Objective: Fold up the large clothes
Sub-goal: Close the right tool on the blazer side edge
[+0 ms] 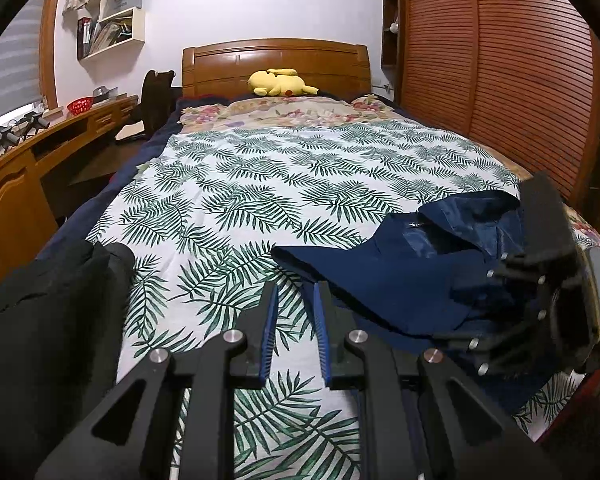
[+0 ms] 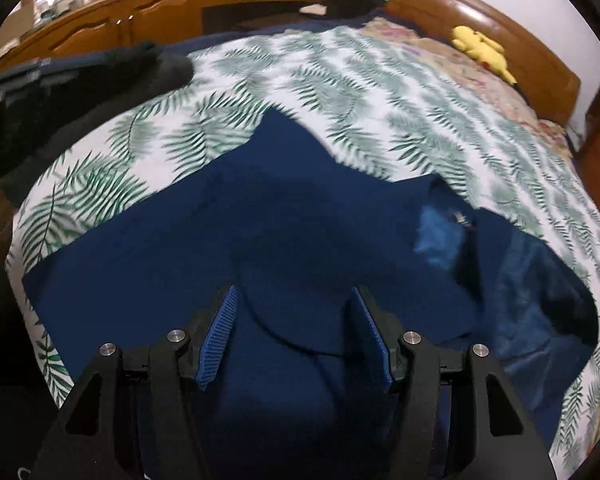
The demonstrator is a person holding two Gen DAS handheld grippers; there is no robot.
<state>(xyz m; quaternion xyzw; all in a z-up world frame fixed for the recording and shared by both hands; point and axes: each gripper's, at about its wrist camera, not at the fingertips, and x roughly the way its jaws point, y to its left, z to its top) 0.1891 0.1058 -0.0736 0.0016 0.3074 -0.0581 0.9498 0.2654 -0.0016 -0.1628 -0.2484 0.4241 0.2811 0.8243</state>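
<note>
A navy garment (image 1: 400, 280) lies crumpled on the near right part of the bed, its shiny lining showing at the collar end (image 2: 440, 236). In the right wrist view the same navy garment (image 2: 300, 220) spreads wide below my right gripper (image 2: 294, 290), which hangs open just above the cloth with nothing between its blue pads. My left gripper (image 1: 296, 286) hovers over the leaf-print sheet (image 1: 260, 180) beside the garment's left edge, jaws a narrow gap apart and empty. The right gripper's black frame (image 1: 548, 264) shows over the garment's right side.
A black garment (image 1: 40, 320) is heaped at the bed's near left corner. A yellow plush toy (image 1: 280, 82) lies by the wooden headboard (image 1: 276, 56). A wooden desk (image 1: 16, 184) runs along the left and a slatted wardrobe (image 1: 500, 80) along the right.
</note>
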